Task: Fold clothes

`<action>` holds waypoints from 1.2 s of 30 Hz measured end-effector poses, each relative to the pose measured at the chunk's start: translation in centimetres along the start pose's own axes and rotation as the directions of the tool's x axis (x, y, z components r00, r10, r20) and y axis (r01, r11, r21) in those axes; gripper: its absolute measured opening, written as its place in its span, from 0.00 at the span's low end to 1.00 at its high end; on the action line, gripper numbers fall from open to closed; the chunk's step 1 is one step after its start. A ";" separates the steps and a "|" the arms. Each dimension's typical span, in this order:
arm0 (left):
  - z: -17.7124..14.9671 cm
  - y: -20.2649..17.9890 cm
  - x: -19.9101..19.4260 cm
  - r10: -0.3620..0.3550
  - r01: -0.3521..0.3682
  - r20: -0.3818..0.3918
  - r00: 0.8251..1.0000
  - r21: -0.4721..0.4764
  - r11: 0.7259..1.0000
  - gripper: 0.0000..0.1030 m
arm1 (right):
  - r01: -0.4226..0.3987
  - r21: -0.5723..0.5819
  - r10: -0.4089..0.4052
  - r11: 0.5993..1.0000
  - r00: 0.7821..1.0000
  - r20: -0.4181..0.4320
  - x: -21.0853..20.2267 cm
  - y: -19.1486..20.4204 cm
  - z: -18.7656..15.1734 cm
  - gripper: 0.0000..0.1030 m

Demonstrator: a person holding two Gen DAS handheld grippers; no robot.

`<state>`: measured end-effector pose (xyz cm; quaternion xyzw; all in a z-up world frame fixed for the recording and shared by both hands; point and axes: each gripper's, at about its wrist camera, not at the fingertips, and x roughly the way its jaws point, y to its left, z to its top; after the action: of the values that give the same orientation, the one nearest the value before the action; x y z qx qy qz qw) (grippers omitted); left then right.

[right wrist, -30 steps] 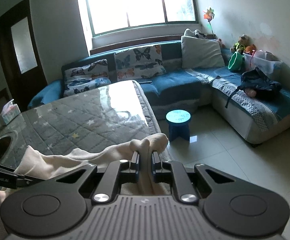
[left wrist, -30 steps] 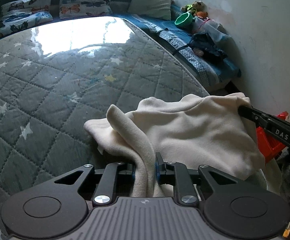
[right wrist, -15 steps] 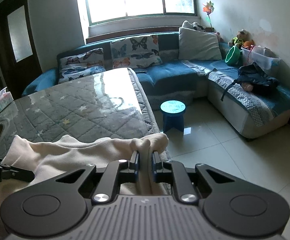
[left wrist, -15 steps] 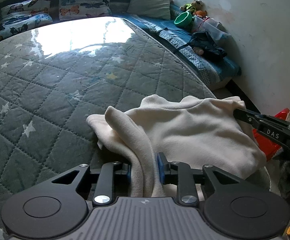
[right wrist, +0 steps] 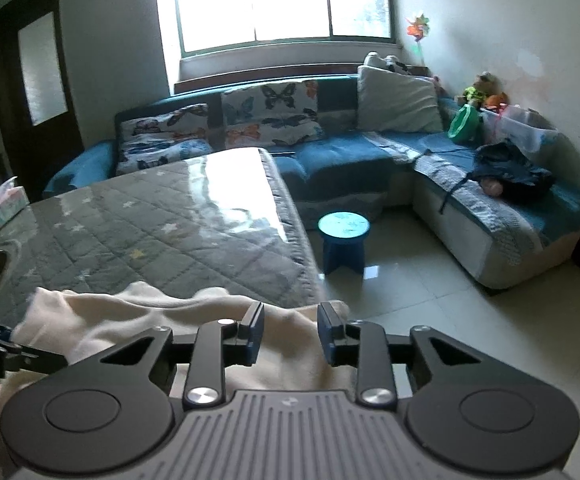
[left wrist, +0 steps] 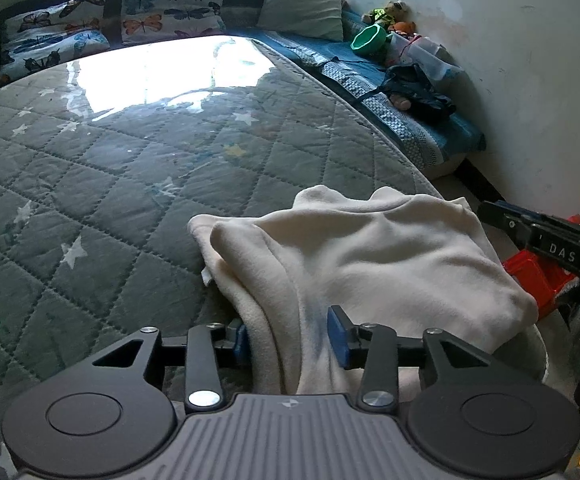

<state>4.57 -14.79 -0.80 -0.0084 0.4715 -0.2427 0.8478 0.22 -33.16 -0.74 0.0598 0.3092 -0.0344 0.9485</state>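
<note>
- Cream fleece garment [left wrist: 389, 256] lies bunched at the near corner of the grey quilted star-print mattress [left wrist: 110, 184], one edge drooping over the side.
- Left gripper [left wrist: 290, 338]: jaws opening, a fold of the garment running between the blue pads, fabric slack against them.
- Right gripper [right wrist: 290, 334]: jaws opening, garment edge beneath the gap, pads clear of the cloth.
- Blue round stool [right wrist: 343, 240] stands on the tiled floor beside the mattress.

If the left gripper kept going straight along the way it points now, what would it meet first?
Most likely the cream garment: a fold already lies between the opening jaws of the left gripper, and more of it is heaped ahead on the quilted surface.
</note>
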 end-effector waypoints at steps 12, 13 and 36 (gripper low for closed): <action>-0.3 0.3 -0.5 0.004 -0.004 0.002 1.000 -0.003 1.000 0.42 | -0.111 -0.078 0.107 0.991 0.993 -0.059 3.6 4.4 0.0 0.31; -0.4 0.4 -0.5 0.004 -0.004 0.002 1.000 -0.002 1.000 0.41 | -0.113 -0.085 0.107 0.990 0.992 -0.064 3.9 4.6 0.0 0.31; -0.9 1.1 -1.2 0.011 -0.011 0.003 1.000 -0.013 1.000 0.41 | -0.083 -0.161 0.073 0.984 0.995 -0.065 4.3 6.5 -0.6 0.53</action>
<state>3.76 -13.14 -0.60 -0.0114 0.4719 -0.2349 0.8497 4.01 -26.72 -3.16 -0.0049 0.3361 0.0300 0.9413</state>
